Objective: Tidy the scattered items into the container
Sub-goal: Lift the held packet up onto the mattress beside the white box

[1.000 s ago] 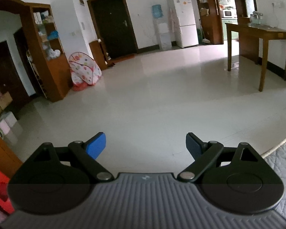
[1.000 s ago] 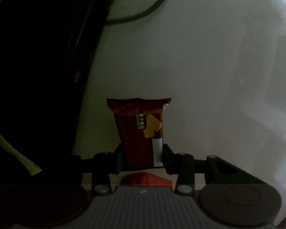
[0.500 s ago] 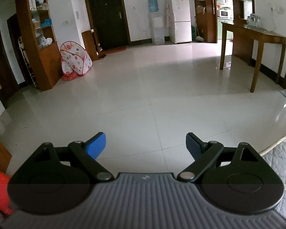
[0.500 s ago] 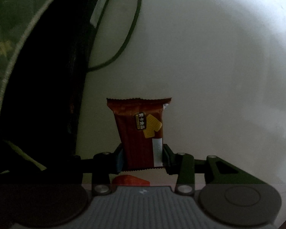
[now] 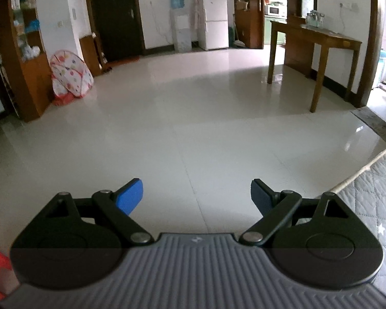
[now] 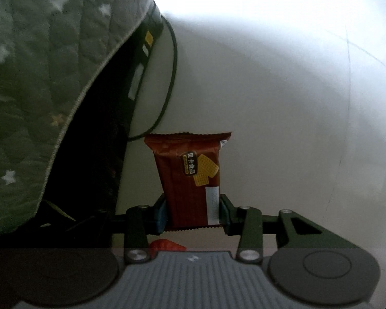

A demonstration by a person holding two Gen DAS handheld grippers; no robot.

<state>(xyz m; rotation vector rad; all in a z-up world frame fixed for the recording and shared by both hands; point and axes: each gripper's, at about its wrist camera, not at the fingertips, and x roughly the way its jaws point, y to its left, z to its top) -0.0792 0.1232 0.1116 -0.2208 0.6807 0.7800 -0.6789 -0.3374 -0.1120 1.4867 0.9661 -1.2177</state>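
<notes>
Blue-padded and spread wide, the left hand-held gripper point(image 5: 196, 193) holds nothing over the pale tiled floor point(image 5: 193, 118). The right hand-held gripper point(image 6: 191, 215) is clamped on the lower end of a brown snack packet point(image 6: 190, 177), upright beside a quilted blanket point(image 6: 38, 77).

My left gripper point(image 5: 196, 193) tipped lower toward the floor tiles point(image 5: 193, 128), quilted mat point(image 6: 38, 77) swung into my right view, surroundings there brighter than before
</notes>
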